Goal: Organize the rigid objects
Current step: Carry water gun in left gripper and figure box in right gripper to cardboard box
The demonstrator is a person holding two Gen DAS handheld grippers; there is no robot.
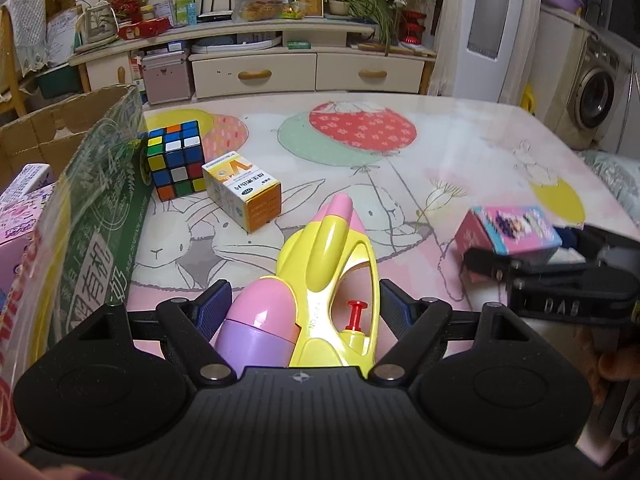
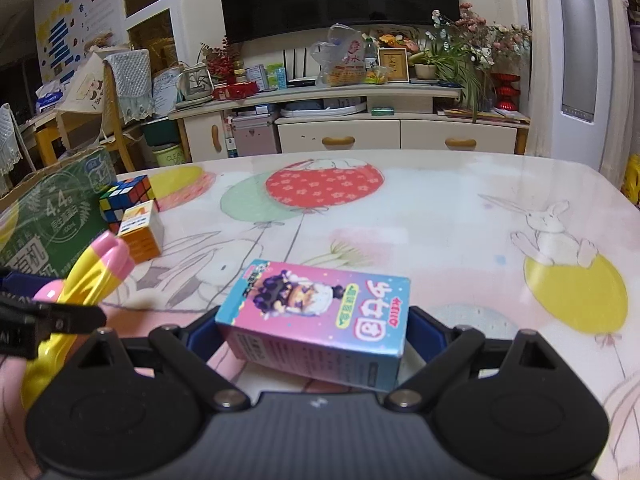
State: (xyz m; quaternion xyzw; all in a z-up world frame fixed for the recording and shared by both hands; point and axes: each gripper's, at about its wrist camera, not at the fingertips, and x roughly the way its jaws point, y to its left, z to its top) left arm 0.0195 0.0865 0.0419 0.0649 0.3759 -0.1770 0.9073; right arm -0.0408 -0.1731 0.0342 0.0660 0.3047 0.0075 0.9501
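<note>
Two grippers, two toys, one carton waiting at the left

Two things dominate the scene: the table (image 2: 440,208), covered in a pink cloth printed with balloons and rabbits, and the big green cardboard carton (image 1: 100,208) standing open on its left side. Part of a pink box (image 1: 16,216) shows inside that carton, though the fisheye edge blurs it too much to read.

Next in size is the yellow and pink water gun (image 1: 332,280). It lies between the fingers of the left gripper (image 1: 306,300), nose pointing away across the table; the blue pad on the left touches its pink tank, while the right pad looks to stand just clear of the yellow trigger guard, so whether the grip is firm I cannot tell. From the right wrist view the gun appears raised a little, near the carton.

Smaller again is the pink and blue toy box (image 2: 320,320), lying on its side with the printed face up. The right gripper (image 2: 312,332) has a blue pad pressed against each end of it, at the near right part of the table.

Beside the carton, toward the far left, sits a Rubik's cube (image 1: 174,160), and just in front of it, touching or nearly so, an orange and white medicine box (image 1: 240,192) lies on its side.
</note>
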